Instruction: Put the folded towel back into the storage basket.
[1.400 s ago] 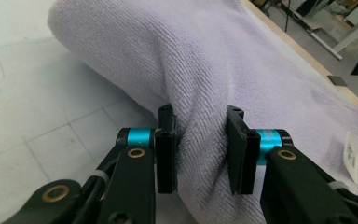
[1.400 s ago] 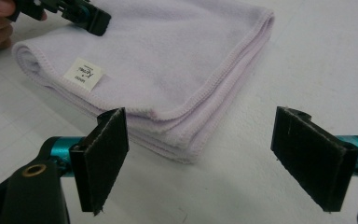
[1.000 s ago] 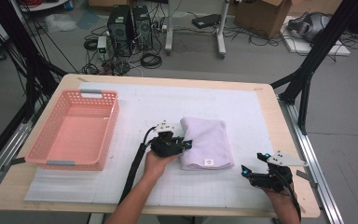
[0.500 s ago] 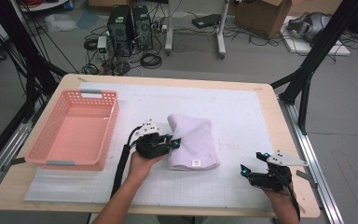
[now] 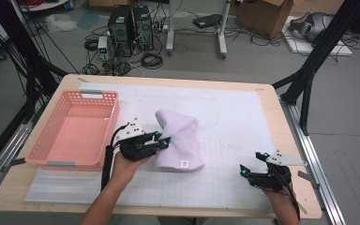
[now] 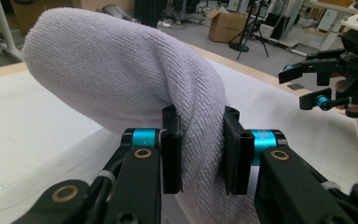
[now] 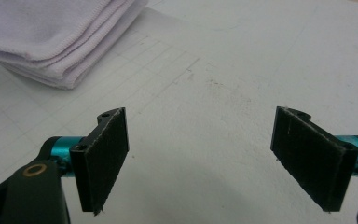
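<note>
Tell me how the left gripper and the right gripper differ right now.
The left gripper is shut on the folded white towel; the right gripper stands wide open with nothing between its jaws. In the high view the left is beside the pink basket, the right near the table's right edge. Both have black jaws.

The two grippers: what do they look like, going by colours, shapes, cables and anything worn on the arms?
Both are black two-jaw tools. The left gripper and right gripper each have flat rectangular black pads, teal cylinders at the pad mounts, brass-coloured pivot rings and a grey three-cornered plate on top. A black cable trails along the left forearm. No sleeves show; the forearms are bare.
</note>
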`<state>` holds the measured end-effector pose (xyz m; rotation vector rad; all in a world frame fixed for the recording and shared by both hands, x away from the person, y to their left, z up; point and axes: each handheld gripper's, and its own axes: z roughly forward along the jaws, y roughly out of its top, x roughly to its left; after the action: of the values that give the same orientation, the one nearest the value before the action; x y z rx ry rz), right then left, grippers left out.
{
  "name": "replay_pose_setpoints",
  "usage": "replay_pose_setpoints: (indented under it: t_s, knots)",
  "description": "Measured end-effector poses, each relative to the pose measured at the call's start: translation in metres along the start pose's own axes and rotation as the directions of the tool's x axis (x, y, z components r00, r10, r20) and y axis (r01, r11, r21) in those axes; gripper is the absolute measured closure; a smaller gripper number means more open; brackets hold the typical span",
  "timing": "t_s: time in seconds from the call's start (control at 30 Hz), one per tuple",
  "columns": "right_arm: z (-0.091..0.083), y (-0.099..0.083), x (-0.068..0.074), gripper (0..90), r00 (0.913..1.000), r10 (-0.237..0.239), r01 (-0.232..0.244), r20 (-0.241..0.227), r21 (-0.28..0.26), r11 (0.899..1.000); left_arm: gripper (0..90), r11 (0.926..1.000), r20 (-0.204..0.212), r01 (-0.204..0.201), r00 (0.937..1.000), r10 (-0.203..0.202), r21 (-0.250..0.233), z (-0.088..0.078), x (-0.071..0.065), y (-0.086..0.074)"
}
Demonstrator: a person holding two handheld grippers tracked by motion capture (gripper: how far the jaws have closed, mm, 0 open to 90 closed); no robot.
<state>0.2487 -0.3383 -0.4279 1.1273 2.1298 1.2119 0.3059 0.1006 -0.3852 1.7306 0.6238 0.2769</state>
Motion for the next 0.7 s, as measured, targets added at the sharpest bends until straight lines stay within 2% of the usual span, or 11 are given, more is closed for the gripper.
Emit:
replay_pose_setpoints:
  t_s: [0.23, 0.37, 0.53, 0.7]
  knots:
    - [0.001, 0.002, 0.001, 17.9, 1.0, 0.0, 0.0, -0.005, -0.008, 1.0, 72.2, 0.998, 0.005, -0.039, 0.9992, 0.039, -0.05, -0.016, -0.001, 0.003]
    - [0.001, 0.002, 0.001, 17.9, 1.0, -0.001, 0.001, -0.007, -0.012, 1.0, 72.2, 0.9974, -0.002, -0.041, 0.9991, 0.041, -0.059, -0.022, 0.0, 0.005]
    - [0.001, 0.003, 0.002, 17.9, 1.0, -0.001, 0.001, -0.009, -0.017, 1.0, 72.2, 0.9939, -0.016, -0.05, 0.9987, 0.048, -0.098, -0.038, 0.002, 0.011]
    - [0.002, 0.004, 0.002, 17.9, 0.9999, -0.001, 0.001, -0.013, -0.016, 1.0, 72.3, 0.9895, -0.006, -0.065, 0.9979, 0.064, -0.129, -0.049, 0.003, 0.016]
